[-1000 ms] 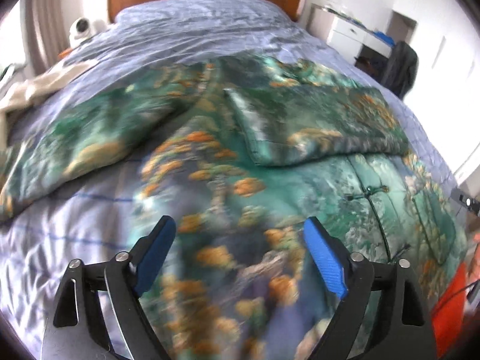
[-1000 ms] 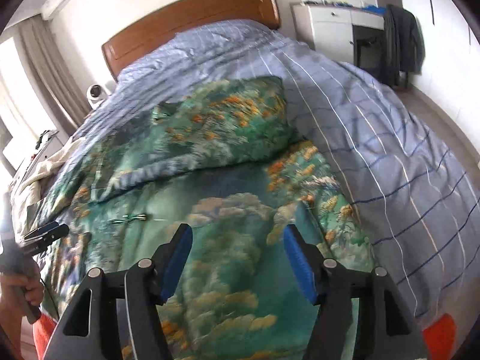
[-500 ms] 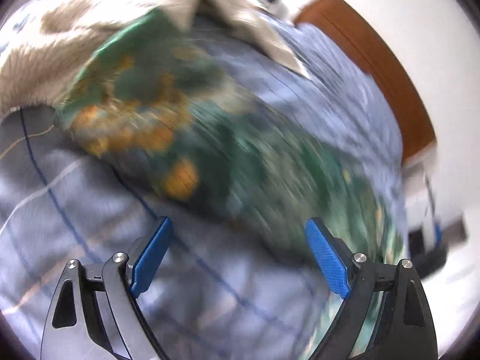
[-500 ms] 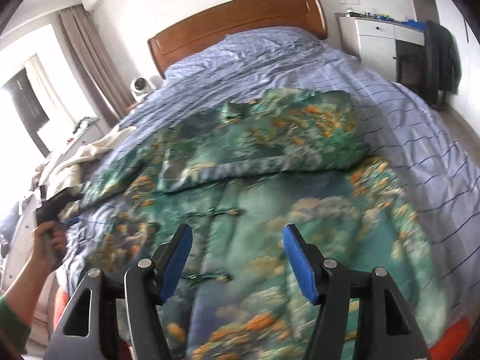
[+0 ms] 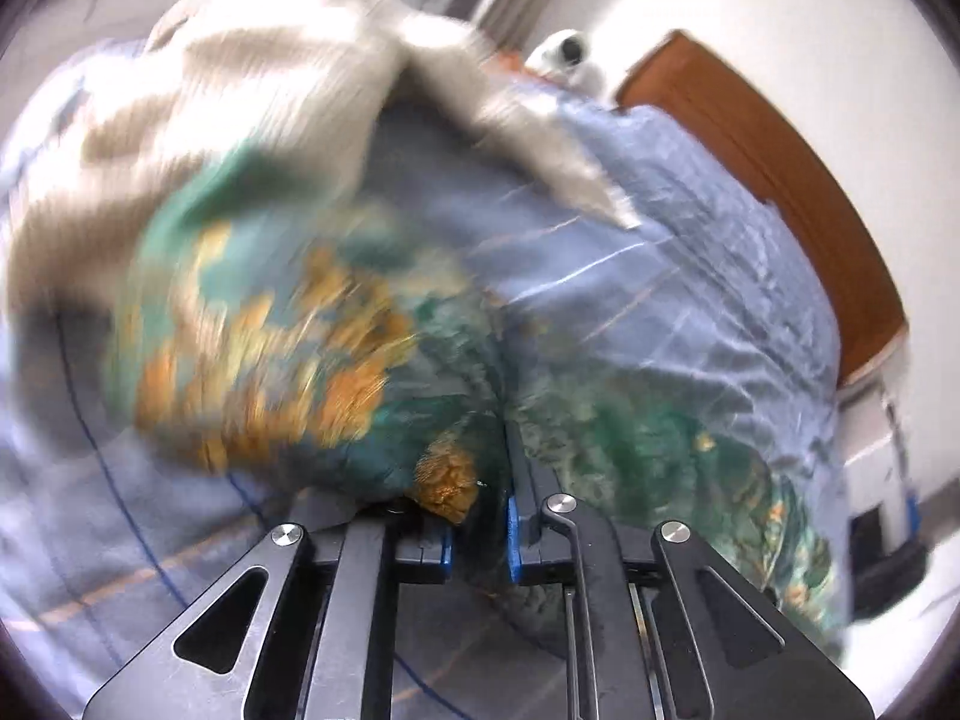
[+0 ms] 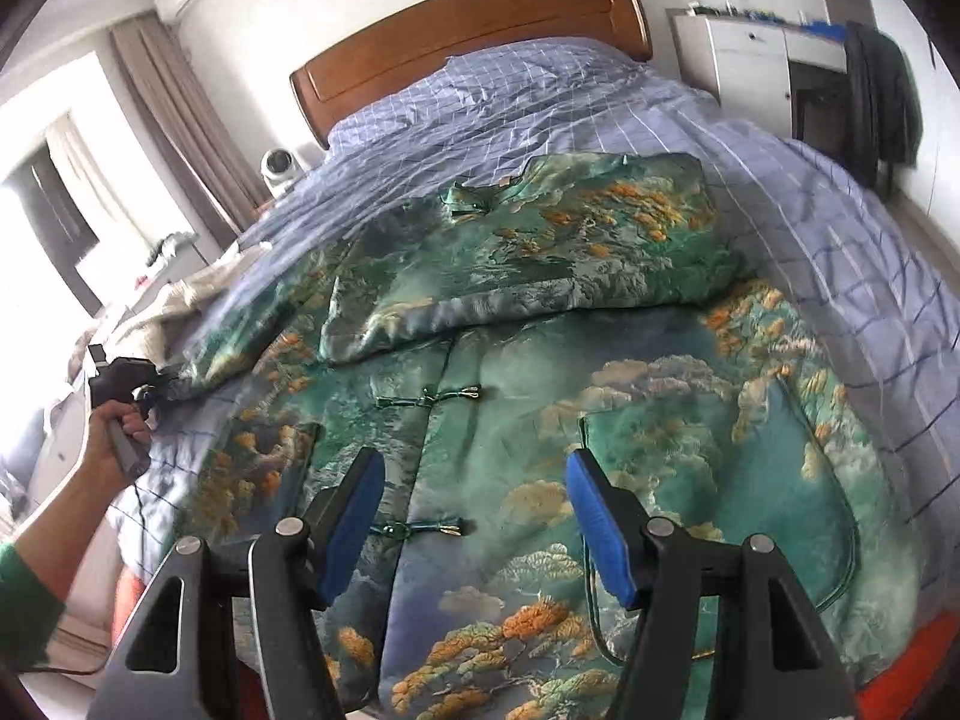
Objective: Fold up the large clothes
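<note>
A large green jacket with orange and cloud print (image 6: 540, 396) lies spread face up on the bed, knot buttons down its front. Its right sleeve (image 6: 540, 276) is folded across the chest. Its left sleeve stretches out to the left. My left gripper (image 5: 478, 531) is shut on the end of that left sleeve (image 5: 336, 372); it also shows far left in the right wrist view (image 6: 165, 387). My right gripper (image 6: 474, 516) is open and empty, hovering above the jacket's lower front.
The bed has a blue checked cover (image 6: 828, 228) and a wooden headboard (image 6: 468, 36). A beige garment (image 5: 252, 96) lies at the bed's left edge beside the sleeve. A white cabinet (image 6: 744, 60) and a dark coat on a chair (image 6: 882, 102) stand at right.
My left gripper has swung left to the outstretched sleeve end and shut on it. My right gripper has stayed open over the jacket's lower front, shifting a little.
</note>
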Motion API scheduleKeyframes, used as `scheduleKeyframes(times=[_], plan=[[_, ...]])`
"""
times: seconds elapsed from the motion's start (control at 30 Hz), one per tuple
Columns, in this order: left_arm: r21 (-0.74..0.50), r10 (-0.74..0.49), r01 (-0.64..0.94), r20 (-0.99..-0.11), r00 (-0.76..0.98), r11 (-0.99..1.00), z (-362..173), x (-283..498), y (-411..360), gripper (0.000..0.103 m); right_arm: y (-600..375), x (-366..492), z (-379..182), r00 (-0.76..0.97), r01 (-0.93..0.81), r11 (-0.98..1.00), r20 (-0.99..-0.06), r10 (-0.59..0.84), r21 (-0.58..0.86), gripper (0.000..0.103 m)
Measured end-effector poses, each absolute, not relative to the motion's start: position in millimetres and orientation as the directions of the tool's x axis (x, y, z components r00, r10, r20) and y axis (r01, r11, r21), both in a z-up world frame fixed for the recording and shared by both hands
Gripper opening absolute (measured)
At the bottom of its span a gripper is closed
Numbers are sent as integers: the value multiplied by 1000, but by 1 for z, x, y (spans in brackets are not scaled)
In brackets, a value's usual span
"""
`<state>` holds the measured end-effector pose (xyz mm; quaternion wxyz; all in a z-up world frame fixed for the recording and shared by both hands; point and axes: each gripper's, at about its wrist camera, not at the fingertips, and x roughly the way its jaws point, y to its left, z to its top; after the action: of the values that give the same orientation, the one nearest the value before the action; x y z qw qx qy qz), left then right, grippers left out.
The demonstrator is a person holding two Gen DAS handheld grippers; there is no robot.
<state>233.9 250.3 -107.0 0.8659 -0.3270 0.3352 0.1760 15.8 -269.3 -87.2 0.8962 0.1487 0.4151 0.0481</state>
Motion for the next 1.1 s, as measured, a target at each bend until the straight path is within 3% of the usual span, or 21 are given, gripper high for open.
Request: scheduleKeyframes(times=[0.13,0.27,0.47,0.5,0.53,0.57,0.6,0.67,0.77,0.87,1.1], plan=[[-292,126,-376,-620,775,880,-38,247,196,10,-286,11,-90,662,74,950,-728,180,302,65],[-102,60,-126,-495,867,987,25,246,95,10,-305,2,-86,693,104,940,-702,166,325,65],[72,-104,154,-461,881,985,34,251,-41,10,-329,-21,-76,743,157,935,-662,102,319,65],[92,-134,201,-474,870,975,25,253,-65,14,-334,-23,-76,743,175,938,-665,74,300,65],[101,-163,244,-501,850,964,13,255,-84,17,-337,-23,-75,739,184,940,-671,61,288,65],[104,-184,282,-540,821,954,-3,259,-103,30,-341,-23,-75,734,193,940,-677,52,282,65],[99,-201,314,-581,789,944,-17,261,-115,55,-345,-21,-74,734,199,939,-677,47,280,65],[69,-239,372,-654,718,926,-48,259,-131,79,-352,-12,-70,731,214,941,-682,24,262,65],[-25,-302,424,-738,603,905,-93,235,-121,78,-357,12,-59,738,195,948,-675,27,251,65],[-73,-317,412,-763,563,908,-113,204,-84,78,-356,42,-56,735,141,938,-668,115,316,65],[-157,-261,221,-757,599,963,-102,163,21,80,-328,171,-102,629,60,838,-672,390,542,67]])
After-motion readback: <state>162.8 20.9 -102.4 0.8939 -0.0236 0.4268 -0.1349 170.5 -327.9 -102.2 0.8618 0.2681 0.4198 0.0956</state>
